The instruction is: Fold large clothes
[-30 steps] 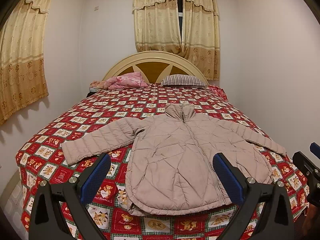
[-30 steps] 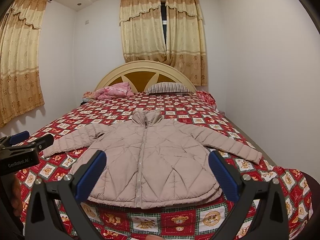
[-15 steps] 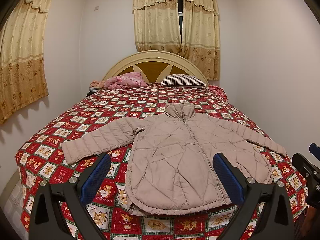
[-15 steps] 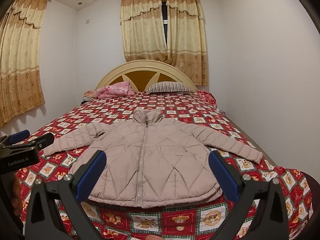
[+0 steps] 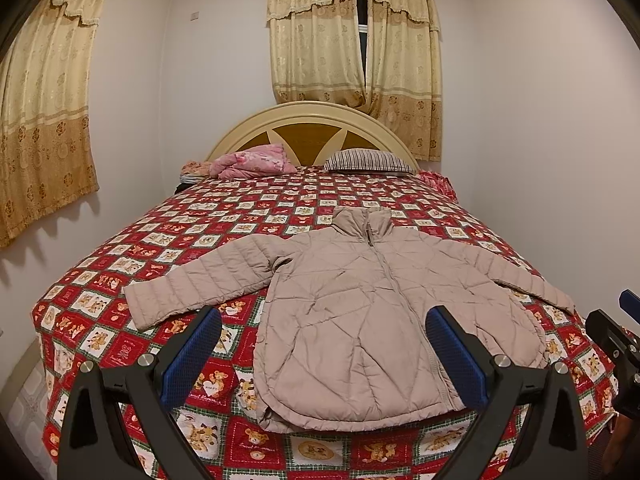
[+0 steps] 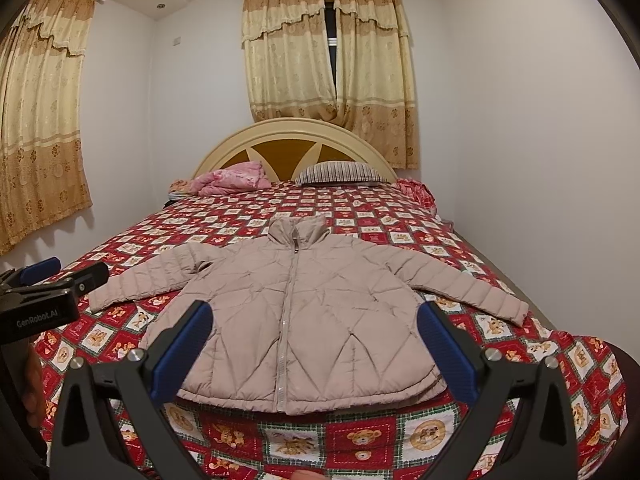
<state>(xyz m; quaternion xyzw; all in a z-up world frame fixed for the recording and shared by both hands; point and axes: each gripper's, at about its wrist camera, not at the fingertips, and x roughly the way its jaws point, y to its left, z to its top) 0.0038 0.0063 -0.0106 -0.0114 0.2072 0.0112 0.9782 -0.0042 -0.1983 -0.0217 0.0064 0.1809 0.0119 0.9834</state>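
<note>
A beige quilted jacket (image 5: pixel 372 320) lies flat and face up on the bed (image 5: pixel 224 216), near the foot end, zipped closed with its collar toward the headboard (image 5: pixel 308 120). Both sleeves are spread outward to the sides, resting on the red patchwork bedspread (image 6: pixel 400 216). The left gripper (image 5: pixel 324 344) is held above the foot of the bed with its jaws wide apart and nothing between them; its blue pads (image 5: pixel 192 356) frame the lower half of the jacket without touching it. The right gripper (image 6: pixel 314 348) is in the same condition: jaws wide apart, empty, positioned above the jacket hem and clear of the fabric. In the right wrist view, the left gripper body appears at the left edge; in the left wrist view, the right gripper body appears at the right edge. A pink blanket (image 5: pixel 256 160) and a striped pillow (image 5: pixel 368 160) rest against the headboard. Patterned curtains (image 5: pixel 356 60) hang behind the bed.
</note>
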